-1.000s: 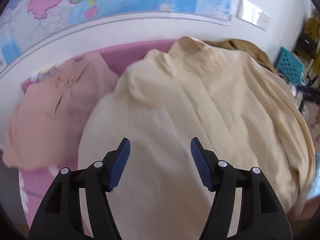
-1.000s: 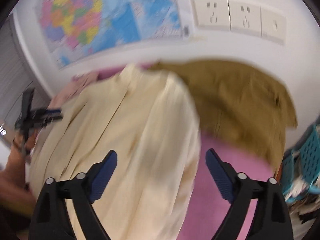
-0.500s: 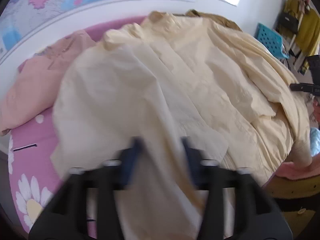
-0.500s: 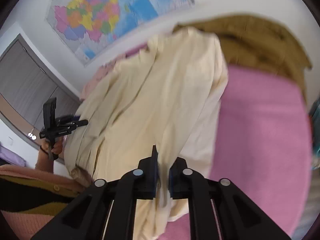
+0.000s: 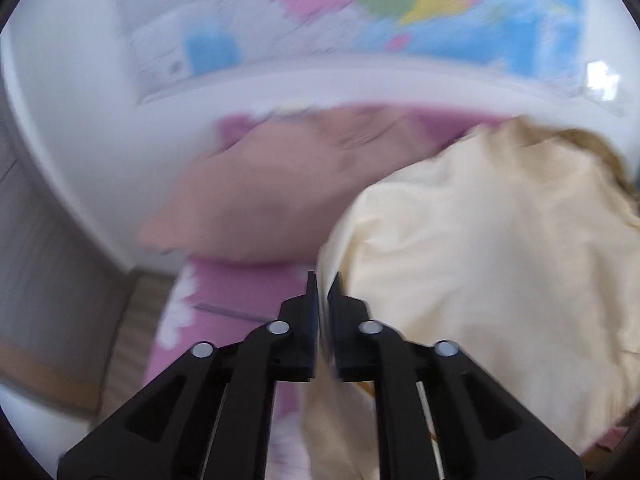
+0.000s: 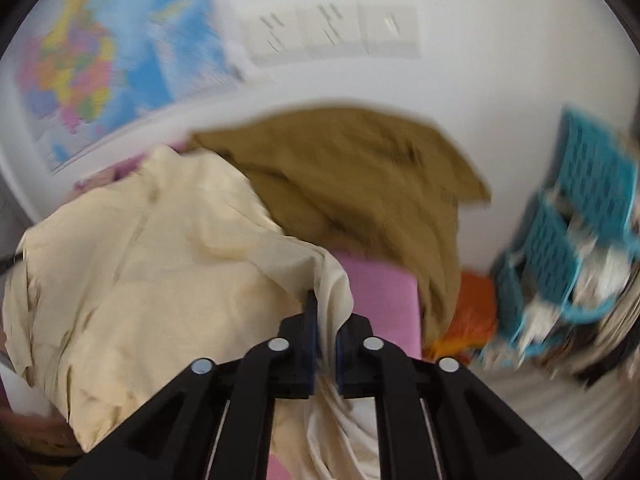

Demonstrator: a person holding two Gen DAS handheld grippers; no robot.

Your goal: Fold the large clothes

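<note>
A large cream garment [image 5: 480,260] lies crumpled on the pink flowered cover [image 5: 240,288]. In the left wrist view my left gripper [image 5: 324,280] is shut on the garment's left edge, and the cloth hangs down between the fingers. The right wrist view shows the same cream garment [image 6: 160,272] spread to the left. My right gripper [image 6: 326,308] pinches its right edge; the jaws are opening slightly, with the cloth still pressed between the pads. Both views are blurred by motion.
A salmon-pink garment [image 5: 272,200] lies by the wall at the back left. A brown garment [image 6: 352,176] is heaped at the back right. Blue baskets [image 6: 580,232] and something orange [image 6: 474,300] stand to the right. A map [image 5: 400,8] and wall sockets [image 6: 332,32] are behind.
Both grippers went from wide open above the cream garment to shut on its edges. The left view has swung left, the right view right, pulling the cloth apart.
</note>
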